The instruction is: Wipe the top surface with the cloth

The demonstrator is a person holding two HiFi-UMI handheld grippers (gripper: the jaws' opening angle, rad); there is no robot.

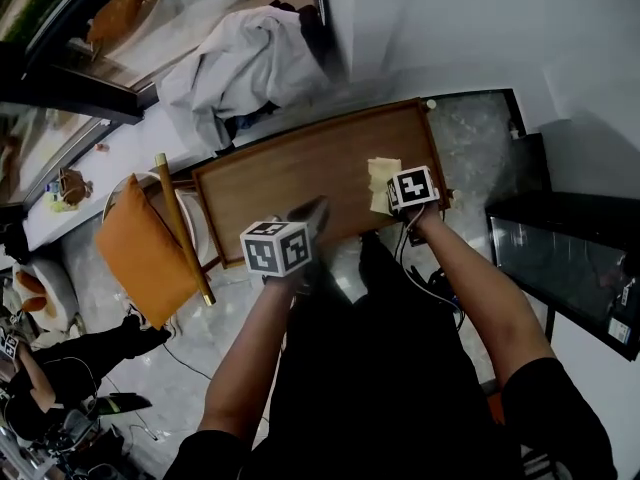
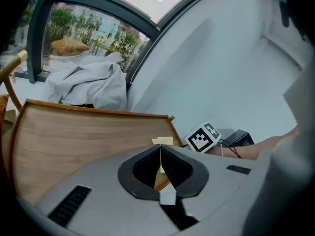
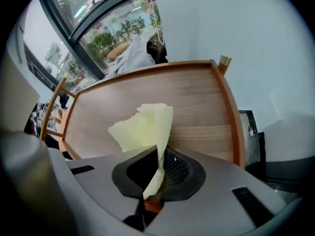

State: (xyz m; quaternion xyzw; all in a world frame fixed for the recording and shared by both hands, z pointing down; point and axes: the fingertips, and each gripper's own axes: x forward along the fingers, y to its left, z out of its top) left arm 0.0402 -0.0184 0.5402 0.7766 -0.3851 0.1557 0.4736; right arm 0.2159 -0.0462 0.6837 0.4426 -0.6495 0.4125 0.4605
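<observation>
Right tool [image 3: 160,154] pinches a pale yellow cloth [image 3: 145,127] between its jaws, the loose end fanning out ahead of it over the wooden worktop [image 3: 197,102]. From the head view the cloth sits near the right end of the worktop, close to the front edge; whether it is pressed flat on the wood or held just above it cannot be told. Left tool [image 2: 161,154] has its jaws pressed together with nothing between them, and hovers at the front edge near the middle, apart from the cloth. The wood shows no streak or damp mark, so nothing says how much has been wiped. With the cloth at one end and the long stretch to the left bare, the job looks to be at an early stage, most of the top yet to be covered. An orange cushion [image 1: 145,248] leans on a chair beside the worktop's left end.
</observation>
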